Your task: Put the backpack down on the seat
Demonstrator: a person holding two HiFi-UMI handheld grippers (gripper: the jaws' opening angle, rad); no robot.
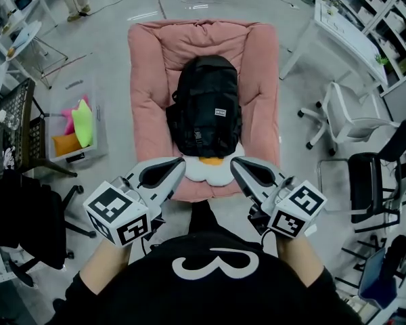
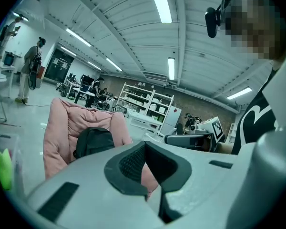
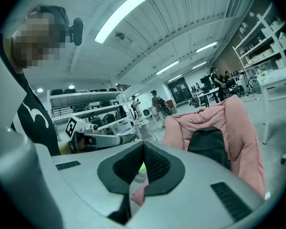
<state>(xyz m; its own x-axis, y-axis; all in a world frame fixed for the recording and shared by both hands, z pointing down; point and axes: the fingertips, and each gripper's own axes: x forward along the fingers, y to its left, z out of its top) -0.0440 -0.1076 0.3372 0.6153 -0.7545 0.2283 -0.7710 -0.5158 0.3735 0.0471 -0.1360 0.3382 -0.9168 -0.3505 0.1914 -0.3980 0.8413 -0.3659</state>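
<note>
A black backpack lies flat on the pink cushioned seat, its top toward the seat's back. It also shows against the pink cushion in the left gripper view and the right gripper view. Both grippers are held close to the person's chest, short of the seat's front edge. My left gripper is shut with nothing between its jaws. My right gripper is likewise shut and empty. Neither touches the backpack.
A white and orange cushion lies at the seat's front edge. A clear bin with bright soft items stands to the left, beside a black mesh chair. Office chairs and a white table stand to the right.
</note>
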